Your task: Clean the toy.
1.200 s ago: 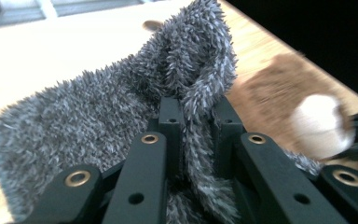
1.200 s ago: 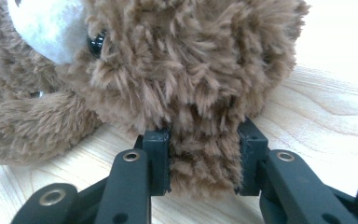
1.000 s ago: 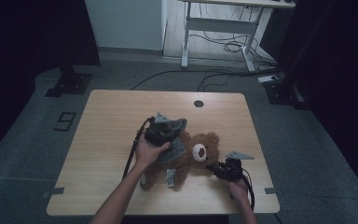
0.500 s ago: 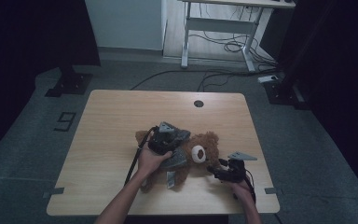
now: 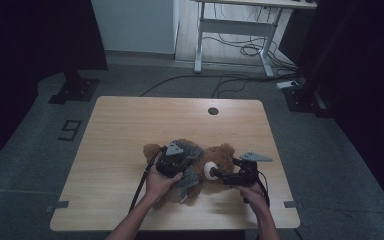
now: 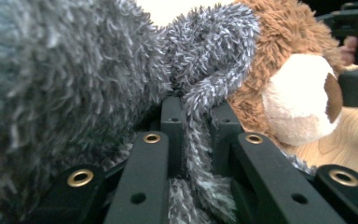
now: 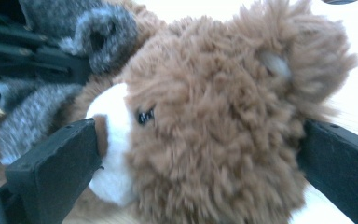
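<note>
— So where does the fluffy brown plush teddy bear [image 5: 215,167] lie?

— On its back near the front edge of the pale wooden desk [image 5: 130,125], with a shaggy grey knitted scarf [image 6: 205,84] looped at its neck.

— And the left tongs [image 6: 192,126]?

— Clenched on a strand of that scarf; the grey pile runs straight down between the two black jaws.

— The right tongs [image 7: 191,154]?

— Their jaws have just been opening. They stand wide on either side of the bear's head, one by the white muzzle [image 7: 114,140], one behind the ear, not pressing.

— How should the step go?

— I judge the scarf is being worked at the neck. Keep the left pull short and low, along the strand, and let the right tongs steady the head so the bear doesn't drag across the desk.
</note>
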{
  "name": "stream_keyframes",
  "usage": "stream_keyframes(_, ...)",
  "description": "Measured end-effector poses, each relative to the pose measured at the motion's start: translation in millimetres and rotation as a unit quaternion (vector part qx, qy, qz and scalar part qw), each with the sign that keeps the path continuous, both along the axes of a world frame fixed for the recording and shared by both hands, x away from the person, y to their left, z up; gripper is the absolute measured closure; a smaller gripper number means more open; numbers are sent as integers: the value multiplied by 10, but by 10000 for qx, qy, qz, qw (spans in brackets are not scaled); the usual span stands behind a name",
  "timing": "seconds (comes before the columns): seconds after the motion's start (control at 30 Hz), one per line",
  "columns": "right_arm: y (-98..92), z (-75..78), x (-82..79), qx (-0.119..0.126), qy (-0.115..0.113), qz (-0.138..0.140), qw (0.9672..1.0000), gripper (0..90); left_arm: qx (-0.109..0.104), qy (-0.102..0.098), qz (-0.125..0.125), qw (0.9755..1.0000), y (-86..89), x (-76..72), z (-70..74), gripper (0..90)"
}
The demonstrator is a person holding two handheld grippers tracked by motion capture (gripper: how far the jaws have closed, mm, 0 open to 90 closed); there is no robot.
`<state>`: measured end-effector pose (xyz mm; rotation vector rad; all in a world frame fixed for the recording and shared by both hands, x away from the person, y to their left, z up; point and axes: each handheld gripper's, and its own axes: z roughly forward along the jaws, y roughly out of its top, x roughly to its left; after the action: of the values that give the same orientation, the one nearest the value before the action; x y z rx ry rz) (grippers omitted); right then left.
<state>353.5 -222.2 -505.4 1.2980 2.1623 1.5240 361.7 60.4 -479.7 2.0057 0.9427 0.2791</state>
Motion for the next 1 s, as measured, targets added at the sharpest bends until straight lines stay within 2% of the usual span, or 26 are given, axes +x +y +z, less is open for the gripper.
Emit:
stream_keyframes(0.1,23,7,48,130,58,101,9998,0,-8,6,-6,10000,-2,-5,1,795)
stream_keyframes(0.2,61,1,76,160,103,104,9998,0,-50,16,-10,10000,6,-17,-7,795)
stream_keyframes(0.3,103,-26,80,65,154,136,9998,0,-91,24,-48,9999,11,-46,-15,796)
stream_keyframes(0.43,218,-61,27,-357,94,-12,9993,0,-116,8,-104,9999,12,-96,-24,795)
stream_keyframes(0.53,231,-93,34,-450,109,-71,9989,1,-148,8,-115,9998,17,-112,-28,795)
stream_keyframes(0.83,164,-123,-23,-326,-21,40,9995,198,-334,90,-163,9993,67,-142,-7,791)
stream_keyframes(0.97,154,-139,-108,-341,-236,57,9991,239,-474,117,-174,9987,98,-145,124,788)
stream_keyframes(1.0,150,-147,-128,-349,-294,57,9989,245,-465,62,-168,9988,91,-142,183,787)
